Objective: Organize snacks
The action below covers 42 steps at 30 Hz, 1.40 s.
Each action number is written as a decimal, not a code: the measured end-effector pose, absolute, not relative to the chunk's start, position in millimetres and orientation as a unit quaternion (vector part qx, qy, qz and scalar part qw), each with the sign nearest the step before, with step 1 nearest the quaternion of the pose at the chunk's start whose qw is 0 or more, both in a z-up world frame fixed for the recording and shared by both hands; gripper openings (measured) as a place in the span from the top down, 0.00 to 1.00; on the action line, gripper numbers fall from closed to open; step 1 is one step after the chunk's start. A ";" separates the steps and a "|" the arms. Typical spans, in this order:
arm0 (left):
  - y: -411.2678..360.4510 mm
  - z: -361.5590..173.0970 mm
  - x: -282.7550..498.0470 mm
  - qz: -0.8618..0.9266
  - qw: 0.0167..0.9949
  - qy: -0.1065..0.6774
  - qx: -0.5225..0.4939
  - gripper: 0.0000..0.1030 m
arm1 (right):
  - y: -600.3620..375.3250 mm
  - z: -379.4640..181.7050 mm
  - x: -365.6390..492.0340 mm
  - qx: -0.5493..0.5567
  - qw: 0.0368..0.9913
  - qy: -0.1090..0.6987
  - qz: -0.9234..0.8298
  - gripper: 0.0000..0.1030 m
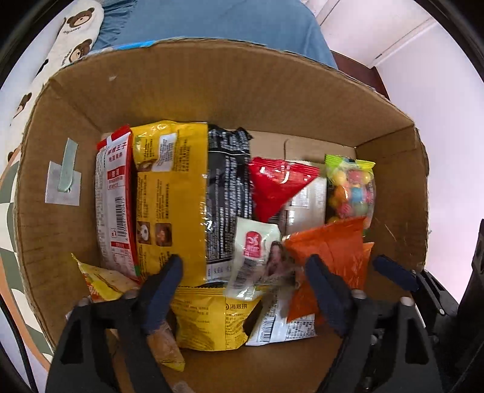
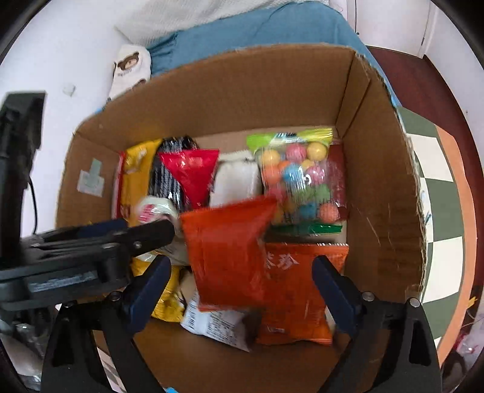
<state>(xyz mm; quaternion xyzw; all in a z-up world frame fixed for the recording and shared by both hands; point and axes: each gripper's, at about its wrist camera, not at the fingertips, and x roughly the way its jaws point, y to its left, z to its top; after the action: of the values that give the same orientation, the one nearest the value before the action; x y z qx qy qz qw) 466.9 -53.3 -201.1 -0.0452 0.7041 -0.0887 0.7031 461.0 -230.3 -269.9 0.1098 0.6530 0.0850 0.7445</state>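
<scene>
An open cardboard box [image 1: 211, 90] holds several snack packets: a yellow one [image 1: 172, 187], a black one [image 1: 228, 187], a red one [image 1: 275, 184] and a bag of coloured candy balls [image 1: 352, 187]. My left gripper [image 1: 245, 266] points down into the box, open, with a cream packet [image 1: 257, 251] loose between its fingers. My right gripper [image 2: 242, 266] is open too. A blurred orange packet [image 2: 227, 251] hangs between its fingers, clear of both pads, above a second orange packet [image 2: 296, 296]. The candy bag [image 2: 299, 178] lies beyond. A left gripper finger [image 2: 151, 234] reaches in from the left.
The box walls [image 2: 384, 187] stand tall around both grippers. A taped label [image 1: 63, 184] sits on its left wall. Behind the box lie a blue cloth [image 1: 217, 21] and a bear-print fabric [image 1: 75, 33]. A green-and-white checked mat [image 2: 438, 211] shows to the right.
</scene>
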 end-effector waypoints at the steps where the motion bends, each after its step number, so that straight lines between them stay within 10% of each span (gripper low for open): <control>1: -55.4 -198.9 465.2 -0.084 0.706 0.702 -0.036 0.07 | -230.0 -269.0 459.8 0.104 0.746 0.652 0.085 0.06; 42: -47.5 -9.0 227.2 -0.037 0.880 0.474 0.008 0.05 | -278.6 -74.5 241.1 0.035 0.886 0.461 0.042 0.01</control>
<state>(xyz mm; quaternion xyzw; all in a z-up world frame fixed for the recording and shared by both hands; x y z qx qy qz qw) 227.2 -47.5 -9.0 0.0081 0.4742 -0.0370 0.8796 241.1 -278.6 -74.5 0.0347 0.4613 0.0419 0.8856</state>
